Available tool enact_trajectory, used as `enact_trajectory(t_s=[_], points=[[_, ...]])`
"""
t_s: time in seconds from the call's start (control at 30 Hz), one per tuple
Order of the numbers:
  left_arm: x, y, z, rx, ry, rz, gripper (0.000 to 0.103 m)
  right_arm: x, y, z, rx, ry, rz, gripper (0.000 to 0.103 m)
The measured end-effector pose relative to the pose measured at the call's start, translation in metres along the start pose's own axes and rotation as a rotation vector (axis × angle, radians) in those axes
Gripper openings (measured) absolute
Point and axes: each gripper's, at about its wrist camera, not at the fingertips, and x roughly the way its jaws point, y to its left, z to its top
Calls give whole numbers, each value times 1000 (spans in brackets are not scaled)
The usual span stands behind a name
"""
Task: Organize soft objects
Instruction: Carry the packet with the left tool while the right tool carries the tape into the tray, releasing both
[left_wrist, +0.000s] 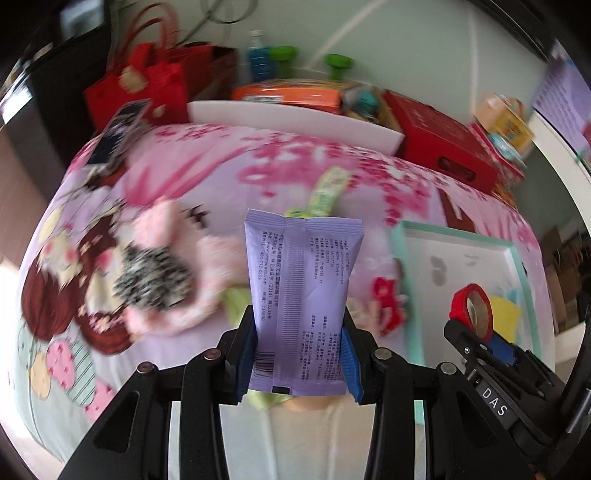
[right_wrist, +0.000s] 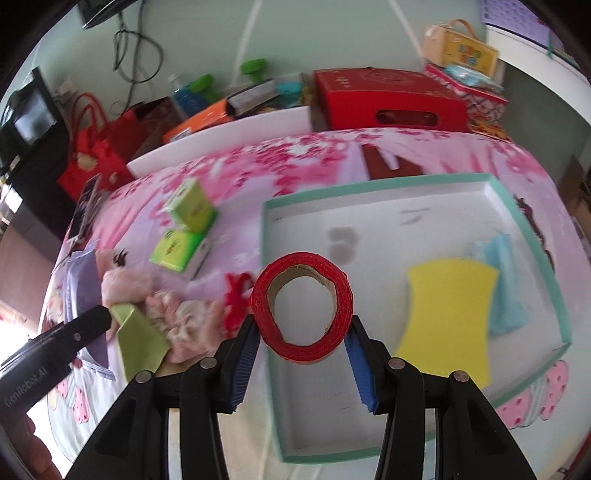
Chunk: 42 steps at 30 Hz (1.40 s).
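Observation:
My left gripper (left_wrist: 298, 325) is shut on a purple wipes packet (left_wrist: 299, 266), held upright above the pink bedspread. My right gripper (right_wrist: 303, 326) is shut on a red tape roll (right_wrist: 301, 347), squeezed into an oval over the near left part of a teal-rimmed white tray (right_wrist: 369, 183). In the tray lie a yellow sponge (right_wrist: 443, 317) and a blue cloth (right_wrist: 506, 280). Left of the tray lie two green tissue packs (right_wrist: 192, 206), a pink plush (right_wrist: 125, 284), a pale scrunchie (right_wrist: 184, 325) and a red bow (right_wrist: 236, 299). The left wrist view also shows the tape roll (left_wrist: 461, 301) by the tray (left_wrist: 458, 236).
A black-and-white fuzzy item (left_wrist: 155, 277) lies on the bedspread (left_wrist: 221, 155). Behind the bed stand a white board (left_wrist: 295, 118), a red box (right_wrist: 388, 99), a red bag (right_wrist: 92, 147), an orange box (left_wrist: 291, 96) and a blue bottle (left_wrist: 258, 59).

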Motion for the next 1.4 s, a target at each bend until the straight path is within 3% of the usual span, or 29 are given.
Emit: enact_trajectory(t_s=[0.27,0.73,1.0,1.4], points=[[16,-61,7,131,15,-59,42,-8,-51,15,90,-25,-105,50],[27,-140,-13,304,18,-168,42,-24,-155,1,287,-23,-313,50],[44,-153,-22,320,50,-190,43,-9,-183,-8,353,26,-330,50],[72,-160,-34,326,116,-181,43,11,-187,-14,354,74,-327,50]])
